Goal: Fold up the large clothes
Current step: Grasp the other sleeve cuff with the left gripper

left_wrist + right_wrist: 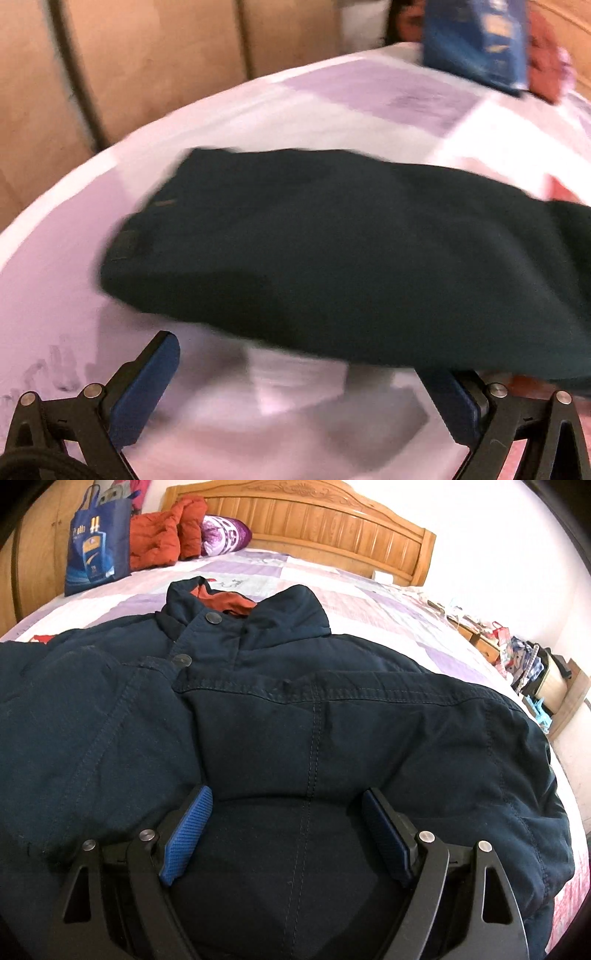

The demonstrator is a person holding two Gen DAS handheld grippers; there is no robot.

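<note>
still, a bulky jacket and two wide tools leave room for a sloppy fold

here the dark navy jacket [295, 716] lies spread front-up on the bed [388, 602], its collar toward the wooden headboard [332, 520] and its snaps along the placket fastened. the right tool [286, 834] hangs just above the lower body panel with its blue pads wide apart and nothing between them; whether the tips touch the cloth cannot be told. in the left wrist view, which is heavily blurred, the left tool [299, 373] also stands wide and empty over the quilt, with the jacket's dark edge [332, 251] just ahead of it and perhaps lying over its right finger.

the main risk, as i judge it, is a shallow pinch. the jacket looks padded and thick, so a bite that takes only the outer shell could slip free mid-lift, or drag one layer and leave the lining bunched. a second risk is uneven work between the two sides: if one tool grabs the hem and the other catches a sleeve, the fold line could run crooked and the collar twist. the blur suggests a fast approach on the left, which could shove the cloth rather than seat it. the blue bag [98, 542] and the orange garment [166, 535] sit near the headboard, well apart from the jacket, so snagging them seems unlikely unless the fold is thrown far up the bed.
</note>
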